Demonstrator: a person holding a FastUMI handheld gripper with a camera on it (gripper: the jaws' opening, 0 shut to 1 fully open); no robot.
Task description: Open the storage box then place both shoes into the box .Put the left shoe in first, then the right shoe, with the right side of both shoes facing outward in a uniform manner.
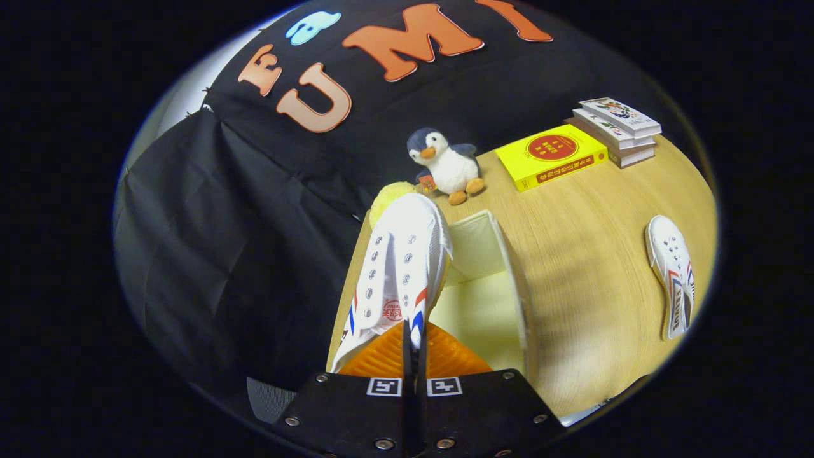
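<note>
Matt white canvas shoe [400,267] pinched between the gripper [413,340] fingers, above a smooth pale box [509,267] on a wood-grain table [591,254], beside a plush penguin [445,166]

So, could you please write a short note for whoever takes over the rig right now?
Claw: shut on the held shoe, gripping its heel end, toe pointing ahead.
Box: open on the table, just ahead and to the right of the shoe; its inside looks empty.
Other shoe: lies on the table, well off to the right of the box.
Done: box opened, first shoe picked up.
Left: set this shoe in the box, then fetch and place the other, same sides facing outward.
</note>
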